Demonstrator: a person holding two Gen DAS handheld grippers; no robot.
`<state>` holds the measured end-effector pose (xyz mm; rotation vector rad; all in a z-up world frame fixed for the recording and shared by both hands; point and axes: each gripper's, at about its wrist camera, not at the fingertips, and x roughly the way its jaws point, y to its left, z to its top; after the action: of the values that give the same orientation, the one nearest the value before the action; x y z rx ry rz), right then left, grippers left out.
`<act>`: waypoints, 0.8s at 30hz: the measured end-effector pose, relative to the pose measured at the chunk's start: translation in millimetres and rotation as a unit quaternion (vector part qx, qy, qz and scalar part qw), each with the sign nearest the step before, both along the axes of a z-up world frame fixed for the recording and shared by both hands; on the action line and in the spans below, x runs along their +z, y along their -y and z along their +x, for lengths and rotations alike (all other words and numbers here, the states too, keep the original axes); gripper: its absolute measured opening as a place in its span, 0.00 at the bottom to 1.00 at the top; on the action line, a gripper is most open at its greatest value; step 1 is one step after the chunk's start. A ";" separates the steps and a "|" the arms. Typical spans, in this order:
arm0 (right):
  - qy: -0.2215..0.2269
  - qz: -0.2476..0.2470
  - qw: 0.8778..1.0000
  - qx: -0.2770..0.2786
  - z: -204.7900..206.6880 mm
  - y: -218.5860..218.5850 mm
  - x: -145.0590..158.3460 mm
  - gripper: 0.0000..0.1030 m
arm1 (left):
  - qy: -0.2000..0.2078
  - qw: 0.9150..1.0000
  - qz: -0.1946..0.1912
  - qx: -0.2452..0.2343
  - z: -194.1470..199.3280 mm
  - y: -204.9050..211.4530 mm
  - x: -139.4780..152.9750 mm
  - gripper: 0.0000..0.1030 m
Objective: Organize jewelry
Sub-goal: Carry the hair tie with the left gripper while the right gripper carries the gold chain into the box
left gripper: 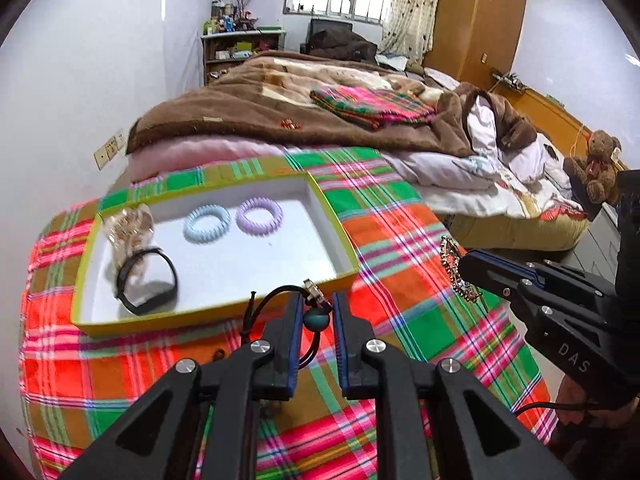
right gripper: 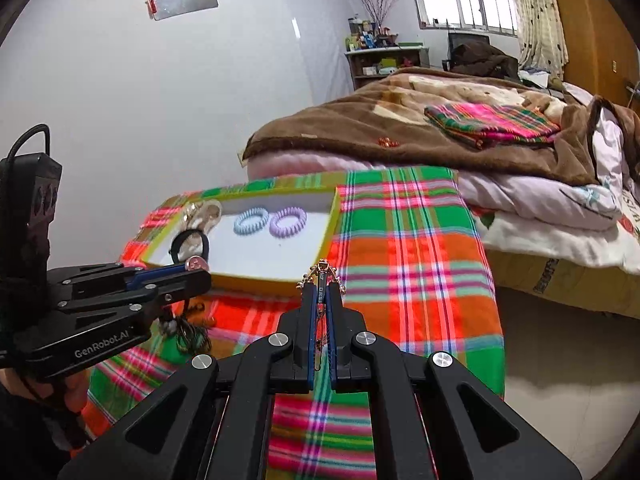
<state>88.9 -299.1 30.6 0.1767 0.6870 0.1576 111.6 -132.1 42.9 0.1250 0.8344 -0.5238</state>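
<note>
- Left gripper (left gripper: 316,312), level at the tray's (left gripper: 340,236) near edge, clenches a beaded cord (left gripper: 313,318).
- Right gripper (right gripper: 320,280) (stamped "DAS") pinches a gold chain (right gripper: 322,269).

Left gripper (left gripper: 315,312): black angular linkage, blue finger pads, silver round screws, "GenRobot.AI" in white. Right gripper (right gripper: 322,280): same build, "DAS" lettering, black cable trailing at rear.
</note>
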 end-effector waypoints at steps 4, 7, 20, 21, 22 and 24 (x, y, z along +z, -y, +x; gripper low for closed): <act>0.010 -0.007 1.000 0.006 14.6 -6.6 11.0 0.04 | 0.011 1.000 -0.010 0.007 9.8 -8.1 11.8 0.15; 0.014 -0.013 1.000 0.010 27.8 -11.2 17.1 0.04 | 0.015 1.000 -0.014 0.013 18.8 -14.4 17.2 0.15; -0.014 -0.026 0.999 0.026 112.1 -32.8 8.3 0.04 | 0.005 0.999 -0.028 0.019 59.0 -21.6 12.9 0.15; -0.017 -0.027 0.999 0.026 116.9 -33.8 6.0 0.04 | 0.001 0.999 -0.028 0.018 61.9 -20.4 10.5 0.15; -0.022 -0.028 0.999 0.027 123.6 -35.5 2.7 0.04 | -0.003 0.999 -0.028 0.016 65.0 -18.9 7.6 0.15; -0.032 -0.031 0.999 0.030 136.1 -39.3 -4.1 0.04 | -0.011 0.999 -0.026 0.015 71.0 -17.2 0.0 0.15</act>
<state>225.0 -259.8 26.6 0.1031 0.7613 0.1888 182.6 -114.9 43.0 0.0589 0.8418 -0.5201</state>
